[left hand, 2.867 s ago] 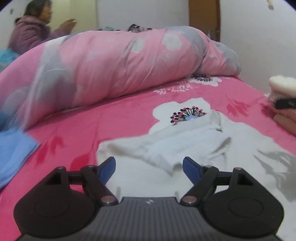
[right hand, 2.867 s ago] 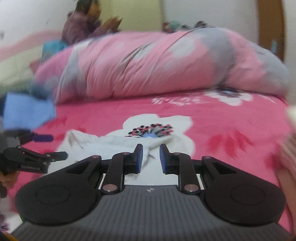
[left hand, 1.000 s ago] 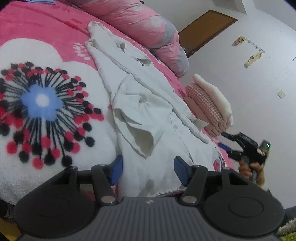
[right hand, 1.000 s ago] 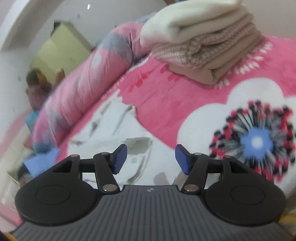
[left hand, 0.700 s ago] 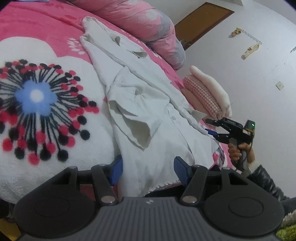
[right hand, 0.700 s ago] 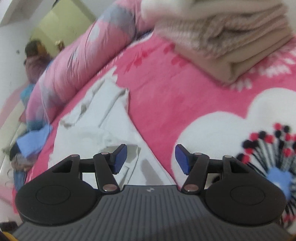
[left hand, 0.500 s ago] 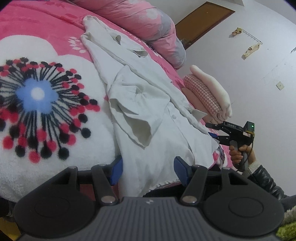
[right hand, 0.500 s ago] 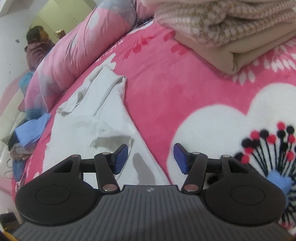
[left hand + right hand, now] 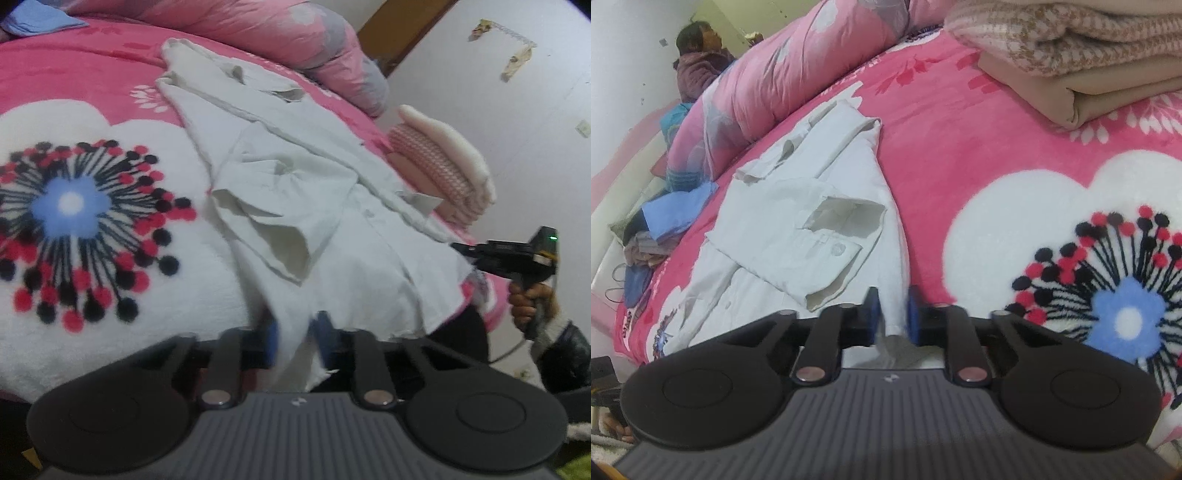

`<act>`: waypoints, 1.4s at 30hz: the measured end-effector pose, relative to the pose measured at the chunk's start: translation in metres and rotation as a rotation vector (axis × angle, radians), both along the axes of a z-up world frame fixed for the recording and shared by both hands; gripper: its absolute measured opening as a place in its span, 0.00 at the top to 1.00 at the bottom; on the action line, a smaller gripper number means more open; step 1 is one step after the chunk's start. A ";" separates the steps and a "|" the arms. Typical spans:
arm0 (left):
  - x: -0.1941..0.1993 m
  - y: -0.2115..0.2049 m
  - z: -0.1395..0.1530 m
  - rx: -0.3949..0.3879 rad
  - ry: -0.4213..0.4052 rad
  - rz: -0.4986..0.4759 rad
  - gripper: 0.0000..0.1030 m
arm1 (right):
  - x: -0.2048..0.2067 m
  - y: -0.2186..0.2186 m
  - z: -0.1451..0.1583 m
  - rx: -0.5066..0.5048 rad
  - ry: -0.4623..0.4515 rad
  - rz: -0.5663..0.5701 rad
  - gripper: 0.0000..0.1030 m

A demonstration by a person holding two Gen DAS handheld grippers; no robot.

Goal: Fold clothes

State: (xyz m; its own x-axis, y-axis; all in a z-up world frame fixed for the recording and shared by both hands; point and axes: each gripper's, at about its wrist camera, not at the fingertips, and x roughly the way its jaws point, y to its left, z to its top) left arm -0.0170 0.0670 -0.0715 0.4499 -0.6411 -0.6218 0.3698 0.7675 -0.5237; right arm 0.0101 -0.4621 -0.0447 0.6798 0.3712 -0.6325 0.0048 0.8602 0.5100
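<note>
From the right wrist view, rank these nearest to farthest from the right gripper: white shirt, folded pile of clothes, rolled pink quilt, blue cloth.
1. white shirt: its hem is pinched in the right gripper.
2. blue cloth and folded pile of clothes: far left and upper right; too close to call.
3. rolled pink quilt: upper left, beyond the shirt's collar end.

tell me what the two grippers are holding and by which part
Both pinch the white cotton shirt: left gripper and right gripper each grip its bottom hem at the bed's edge.
</note>
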 end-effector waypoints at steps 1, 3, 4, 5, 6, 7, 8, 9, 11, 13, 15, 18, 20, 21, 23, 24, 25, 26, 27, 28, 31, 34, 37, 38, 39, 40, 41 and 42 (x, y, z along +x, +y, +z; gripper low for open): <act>0.000 0.000 0.000 0.003 0.002 0.007 0.85 | -0.002 0.001 0.000 0.006 -0.012 -0.002 0.94; -0.001 -0.002 0.001 0.010 0.000 0.012 0.92 | -0.004 0.004 0.001 0.011 -0.039 -0.004 0.95; -0.002 -0.003 0.002 0.014 -0.006 0.012 0.95 | -0.005 0.005 0.001 0.012 -0.052 -0.005 0.96; -0.003 -0.004 0.004 0.015 -0.014 0.008 0.98 | -0.006 0.007 0.002 0.018 -0.067 -0.008 0.97; -0.005 -0.004 0.007 0.011 -0.027 0.007 0.98 | -0.007 0.007 0.004 0.032 -0.086 -0.016 0.97; -0.006 -0.004 0.010 0.004 -0.041 0.008 0.98 | -0.009 0.006 0.006 0.050 -0.106 -0.025 0.98; -0.007 -0.002 0.014 -0.019 -0.055 0.019 0.98 | -0.011 0.005 0.008 0.068 -0.126 -0.034 0.98; -0.007 0.000 0.018 -0.044 -0.069 0.031 0.98 | -0.012 0.004 0.010 0.083 -0.143 -0.043 0.98; -0.004 0.008 0.027 -0.119 -0.085 0.054 0.98 | -0.012 0.003 0.015 0.102 -0.168 -0.058 0.98; 0.002 0.017 0.036 -0.189 -0.096 0.082 0.98 | -0.010 0.004 0.021 0.117 -0.186 -0.068 0.98; 0.010 0.027 0.045 -0.255 -0.103 0.113 0.98 | -0.006 0.004 0.029 0.136 -0.213 -0.075 0.98; 0.028 0.039 0.058 -0.339 -0.110 0.164 0.98 | 0.005 0.007 0.043 0.155 -0.246 -0.086 0.98; 0.045 0.047 0.064 -0.396 -0.106 0.204 0.98 | 0.014 0.009 0.050 0.166 -0.260 -0.093 0.98; 0.053 0.050 0.066 -0.408 -0.110 0.216 0.98 | 0.019 0.009 0.054 0.171 -0.266 -0.096 0.98; 0.070 0.055 0.071 -0.433 -0.116 0.241 0.98 | 0.031 0.010 0.061 0.181 -0.279 -0.098 0.98; 0.078 0.058 0.074 -0.444 -0.120 0.253 0.98 | 0.039 0.011 0.065 0.186 -0.285 -0.098 0.98; 0.086 0.060 0.076 -0.452 -0.128 0.264 0.98 | 0.048 0.012 0.069 0.190 -0.293 -0.097 0.98; 0.094 0.063 0.078 -0.462 -0.134 0.268 0.98 | 0.057 0.013 0.073 0.194 -0.300 -0.096 0.98; 0.102 0.065 0.080 -0.469 -0.141 0.273 0.98 | 0.065 0.014 0.077 0.198 -0.308 -0.095 0.98; 0.111 0.067 0.081 -0.474 -0.149 0.280 0.98 | 0.074 0.015 0.081 0.202 -0.316 -0.094 0.98; 0.144 0.074 0.086 -0.485 -0.168 0.289 0.98 | 0.103 0.020 0.092 0.204 -0.336 -0.084 0.98; 0.183 0.079 0.085 -0.486 -0.171 0.302 0.98 | 0.144 0.023 0.100 0.210 -0.345 -0.076 0.98; 0.220 0.090 0.063 -0.526 -0.112 0.356 0.98 | 0.198 0.024 0.094 0.220 -0.330 -0.077 0.98; 0.232 0.093 0.056 -0.539 -0.093 0.374 0.98 | 0.219 0.024 0.089 0.225 -0.320 -0.081 0.98; 0.244 0.097 0.049 -0.552 -0.073 0.393 0.98 | 0.240 0.024 0.084 0.229 -0.311 -0.084 0.98; 0.257 0.100 0.042 -0.566 -0.053 0.411 0.97 | 0.261 0.024 0.079 0.234 -0.301 -0.087 0.98; 0.269 0.104 0.035 -0.579 -0.033 0.429 0.97 | 0.282 0.023 0.074 0.238 -0.291 -0.091 0.98; 0.281 0.107 0.027 -0.591 -0.013 0.447 0.92 | 0.303 0.023 0.069 0.243 -0.281 -0.094 0.98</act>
State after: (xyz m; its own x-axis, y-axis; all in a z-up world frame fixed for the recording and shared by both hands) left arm 0.2642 0.1745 -0.0440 0.7512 -0.6215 -0.2222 0.0973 0.4372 -0.8941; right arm 0.3131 -0.4390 0.0243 0.8524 0.4154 -0.3177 -0.0915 0.7165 0.6915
